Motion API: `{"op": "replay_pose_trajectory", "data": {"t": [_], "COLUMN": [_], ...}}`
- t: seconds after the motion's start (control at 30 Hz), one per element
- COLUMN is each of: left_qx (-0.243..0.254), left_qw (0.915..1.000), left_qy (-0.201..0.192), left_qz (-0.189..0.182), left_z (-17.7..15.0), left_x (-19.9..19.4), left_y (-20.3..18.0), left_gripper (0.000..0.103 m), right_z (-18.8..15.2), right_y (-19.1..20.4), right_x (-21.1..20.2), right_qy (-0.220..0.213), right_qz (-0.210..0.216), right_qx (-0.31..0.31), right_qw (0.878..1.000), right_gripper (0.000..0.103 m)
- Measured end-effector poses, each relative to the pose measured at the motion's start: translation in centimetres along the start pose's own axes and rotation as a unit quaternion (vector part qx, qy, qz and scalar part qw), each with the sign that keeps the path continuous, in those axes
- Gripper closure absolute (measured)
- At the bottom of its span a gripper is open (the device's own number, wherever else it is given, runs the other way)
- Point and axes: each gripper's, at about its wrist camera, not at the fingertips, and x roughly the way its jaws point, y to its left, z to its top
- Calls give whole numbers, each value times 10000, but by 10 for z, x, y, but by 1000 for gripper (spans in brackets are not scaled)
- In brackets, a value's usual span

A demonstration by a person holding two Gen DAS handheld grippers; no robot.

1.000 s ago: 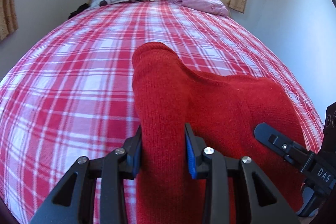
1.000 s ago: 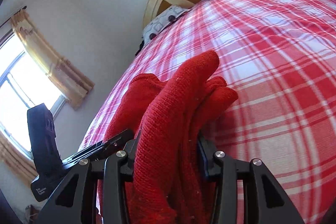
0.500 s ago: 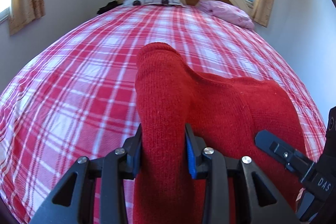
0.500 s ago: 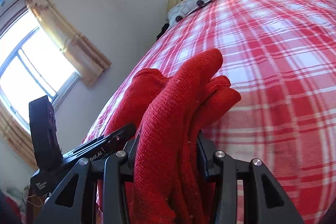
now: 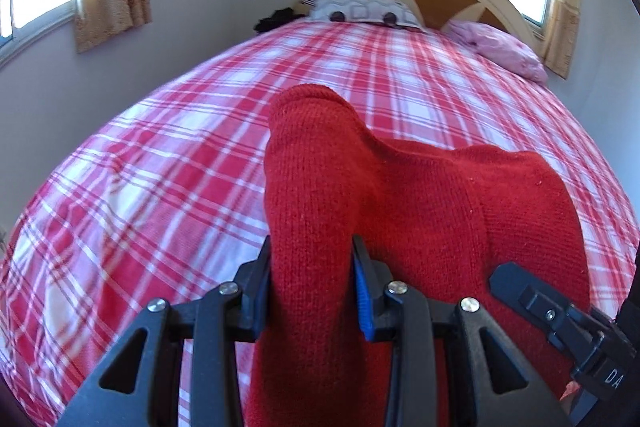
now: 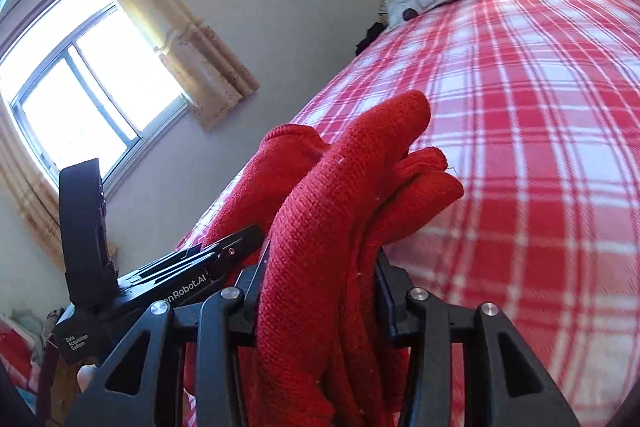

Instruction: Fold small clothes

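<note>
**Uneven hold risks a crooked fold**

My left gripper [image 5: 312,267] pinches one thickness of the red knit garment [image 5: 420,211]; my right gripper [image 6: 320,271] clamps bunched layers. Held over the plaid bed [image 5: 160,187], the bunch could slip.

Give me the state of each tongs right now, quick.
Left tongs: shut on the red knit garment.
Right tongs: shut on a bunched part of the same garment.

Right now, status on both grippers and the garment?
Left gripper shut on red knit. Right gripper shut on bunched folds of it. Knit held over plaid bed. Nothing in the way.
</note>
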Motion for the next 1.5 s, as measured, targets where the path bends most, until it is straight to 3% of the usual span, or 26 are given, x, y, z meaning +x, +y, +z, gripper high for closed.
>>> {"op": "replay_pose_trajectory", "data": {"t": [0.17,0.4,0.7,0.83,0.97,1.03,1.1,1.13,1.2,1.3,1.5], "left_qx": [133,-70,-206,-481,-477,-500,-534,-547,-539,-411,-297], "left_qw": [9992,9991,9989,9985,9980,9976,9974,9972,9967,9960,9949], "left_qy": [-32,166,234,89,64,79,102,109,112,73,50], "left_qz": [374,373,363,264,397,465,477,506,600,786,966], "left_z": [6,3,-6,-16,-34,-41,-42,-43,-43,-45,-52], "left_x": [18,38,36,10,-6,-9,-9,-9,-10,-13,-9], "left_y": [7,21,33,49,56,58,59,59,58,54,48], "left_gripper": [67,67,48,36,34,33,33,33,33,33,33], "right_z": [2,0,0,-3,-19,-25,-31,-34,-44,-56,-62], "right_y": [-1,-14,-39,-34,2,17,29,34,45,48,25], "right_x": [28,53,62,33,-17,-29,-29,-27,-24,-15,-1], "right_qy": [93,345,615,277,-448,-525,-305,-186,3,182,557], "right_qz": [-28,-391,-277,-319,-1005,-1155,-1076,-1015,-900,-1016,-1226], "right_qx": [15,-12,494,389,-559,-906,-1131,-1227,-1432,-1548,-1155], "right_qw": [10000,9986,9965,9983,9924,9878,9873,9871,9856,9825,9841], "right_gripper": [60,60,50,49,49,49,51,59,64,64,64]}}
